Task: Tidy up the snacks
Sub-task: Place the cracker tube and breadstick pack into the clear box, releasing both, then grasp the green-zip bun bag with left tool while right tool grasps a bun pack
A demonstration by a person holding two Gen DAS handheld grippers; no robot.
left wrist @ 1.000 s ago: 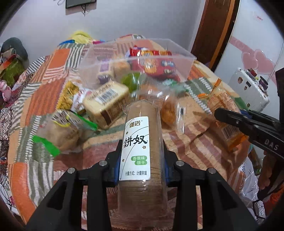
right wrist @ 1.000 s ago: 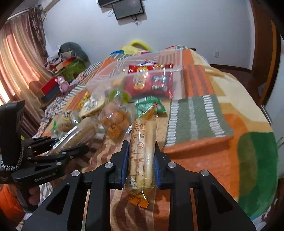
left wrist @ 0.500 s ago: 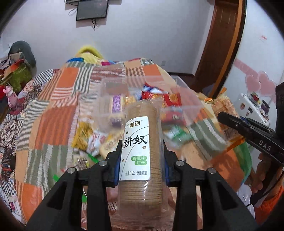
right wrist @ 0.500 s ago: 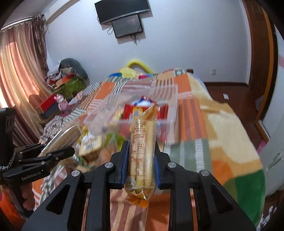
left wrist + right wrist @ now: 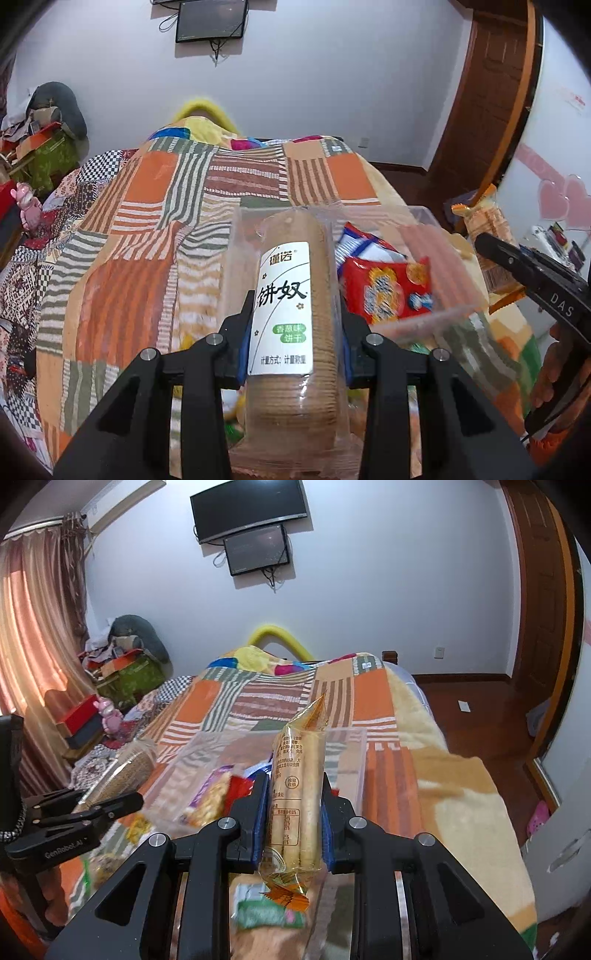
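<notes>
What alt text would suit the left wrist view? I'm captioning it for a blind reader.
The left tongs grip an upright clear sleeve of round biscuits with a white label, above a patchwork bedspread. Behind it sits a clear plastic bin holding a red snack bag; the right tongs enter at the right edge.

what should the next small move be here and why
Probably lower both tools toward the clear bin and let go there. The left tool is shut on the round biscuit pack, the right tool on the stick-snack pack, both raised near the bin, which holds a red packet.
</notes>
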